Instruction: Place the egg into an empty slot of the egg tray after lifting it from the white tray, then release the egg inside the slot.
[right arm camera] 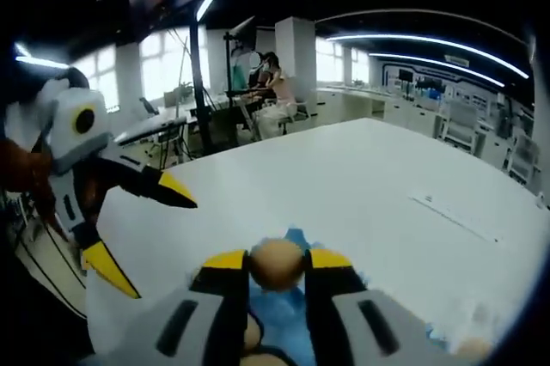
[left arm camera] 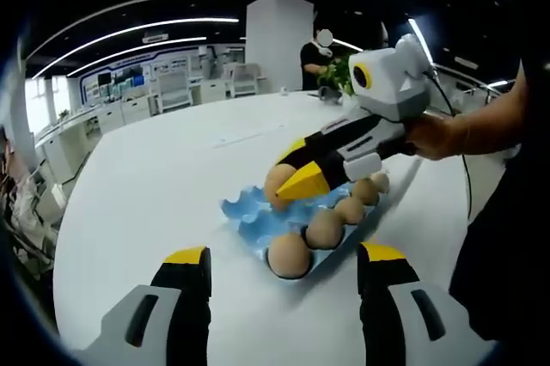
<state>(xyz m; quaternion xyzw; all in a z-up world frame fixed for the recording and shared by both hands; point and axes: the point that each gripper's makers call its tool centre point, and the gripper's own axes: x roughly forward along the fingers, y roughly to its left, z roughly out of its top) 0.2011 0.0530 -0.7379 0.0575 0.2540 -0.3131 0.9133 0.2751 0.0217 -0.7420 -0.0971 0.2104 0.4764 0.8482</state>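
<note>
In the left gripper view we saw the whole blue egg tray (left arm camera: 258,216) lying at centre frame on the white table (left arm camera: 163,168), with four brown eggs in a row along its near side, the closest (left arm camera: 290,255) just above the bottom centre. The right gripper (left arm camera: 288,184) reached in from the upper right, held by a person's hand (left arm camera: 443,136), its yellow-tipped jaws closed on a brown egg (left arm camera: 277,180) over the far side of the tray. The left gripper (left arm camera: 284,267) sat at the bottom of that frame, jaws wide apart and holding nothing.

The right gripper view gave the close look: the egg (right arm camera: 276,263), smooth and tan, sat pinched between the two jaws at lower centre, with blue tray (right arm camera: 288,314) beneath. The left gripper (right arm camera: 150,228) showed at the left edge, jaws spread.
</note>
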